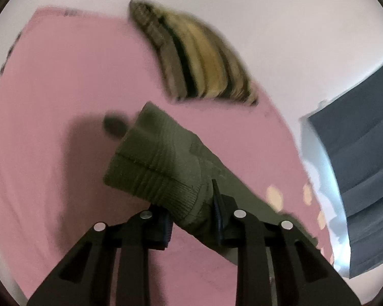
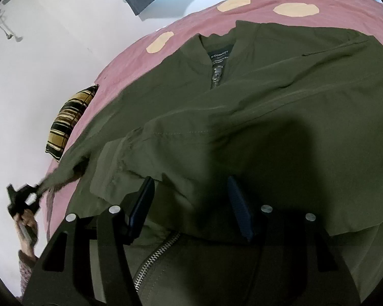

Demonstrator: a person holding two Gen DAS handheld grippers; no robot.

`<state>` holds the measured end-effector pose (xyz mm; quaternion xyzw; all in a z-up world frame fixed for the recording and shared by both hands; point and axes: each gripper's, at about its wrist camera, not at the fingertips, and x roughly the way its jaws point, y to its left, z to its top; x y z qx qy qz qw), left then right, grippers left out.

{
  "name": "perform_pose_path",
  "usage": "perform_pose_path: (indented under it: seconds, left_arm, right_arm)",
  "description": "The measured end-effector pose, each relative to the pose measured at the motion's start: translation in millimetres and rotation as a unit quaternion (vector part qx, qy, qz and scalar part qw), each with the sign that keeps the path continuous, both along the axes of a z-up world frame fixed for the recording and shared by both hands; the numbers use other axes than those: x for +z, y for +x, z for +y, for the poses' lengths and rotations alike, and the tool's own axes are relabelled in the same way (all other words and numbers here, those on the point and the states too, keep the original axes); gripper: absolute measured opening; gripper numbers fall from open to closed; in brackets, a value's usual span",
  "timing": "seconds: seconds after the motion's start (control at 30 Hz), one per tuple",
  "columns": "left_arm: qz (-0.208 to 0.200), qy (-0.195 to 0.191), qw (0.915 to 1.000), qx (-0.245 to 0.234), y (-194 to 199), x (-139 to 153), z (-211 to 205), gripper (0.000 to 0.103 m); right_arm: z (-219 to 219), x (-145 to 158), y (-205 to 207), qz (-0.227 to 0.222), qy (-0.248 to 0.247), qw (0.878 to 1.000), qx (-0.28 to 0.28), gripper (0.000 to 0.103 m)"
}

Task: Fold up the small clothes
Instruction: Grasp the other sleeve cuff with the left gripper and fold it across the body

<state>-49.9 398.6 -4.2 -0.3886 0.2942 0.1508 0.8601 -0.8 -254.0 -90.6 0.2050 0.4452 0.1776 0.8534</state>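
Left tongs clamp the ribbed cuff of an olive sleeve above the pink bed sheet. Striped yellow-black cushion lies at the bed's far edge, blurred. Grey panel at right.

Left gripper: black angular linkage arms, silver round pins, dark blue ribbed finger pads. Right gripper: same build. Bare-skinned hand, knitted cuff.

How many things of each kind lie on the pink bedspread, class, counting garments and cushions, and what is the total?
Olive green zip jacket: 1, its ribbed sleeve cuff held in the left gripper.
Striped yellow and black cushion: 1.
Total: 2 things on the pink bedspread.
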Motion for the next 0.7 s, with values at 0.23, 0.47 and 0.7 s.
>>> perform_pose_path:
  seconds: [0.23, 0.47, 0.7]
  left_arm:
    - [-0.033, 0.118, 0.9914, -0.044, 33, 87, -60, 0.026]
    - [-0.092, 0.197, 0.9626, -0.162, 68, 168, -197, 0.026]
    - [-0.115, 0.227, 0.9164, -0.309, 82, 185, -375, 0.026]
  right_arm:
    - [-5, 3, -1, 0.001, 0.006, 1.000, -0.006, 0.059]
    - [-24, 15, -14, -0.009, 0.017, 0.999, -0.026, 0.059]
    - [-52, 28, -34, -0.022, 0.028, 0.999, -0.042, 0.059]
